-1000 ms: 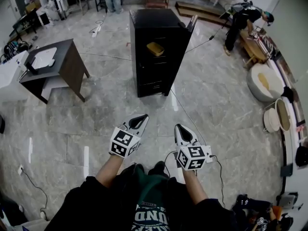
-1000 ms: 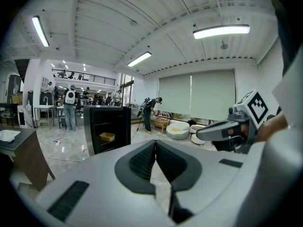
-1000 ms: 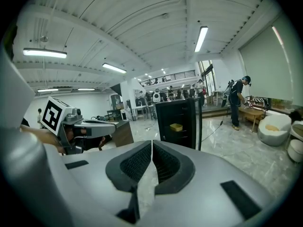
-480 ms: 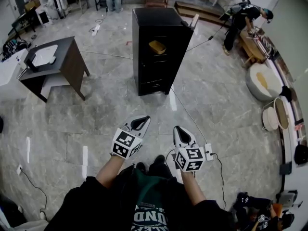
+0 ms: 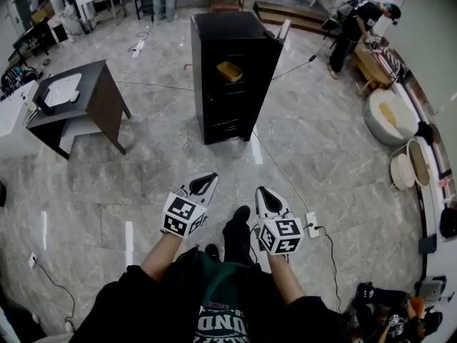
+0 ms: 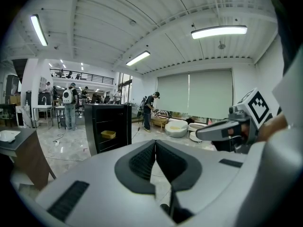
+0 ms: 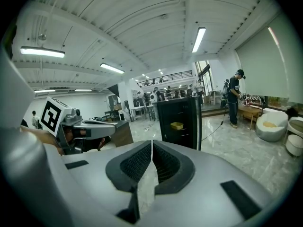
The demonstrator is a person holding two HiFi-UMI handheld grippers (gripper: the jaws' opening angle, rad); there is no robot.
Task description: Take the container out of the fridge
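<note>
A black fridge stands open on the marble floor well ahead of me, with a yellow container on an upper shelf. It shows small in the left gripper view, container inside the fridge, and in the right gripper view, container in the fridge. My left gripper and right gripper are held side by side in front of my body, far short of the fridge. Both are shut with nothing between the pads.
A dark wooden desk stands to the left of the fridge. A cable runs over the floor from the fridge to a power strip by my right gripper. A person bends over a bench at the back right, near round cushions.
A shoe has come forward between the two grippers as I step. Both grippers sit slightly lower in the view and stay shut and empty.
</note>
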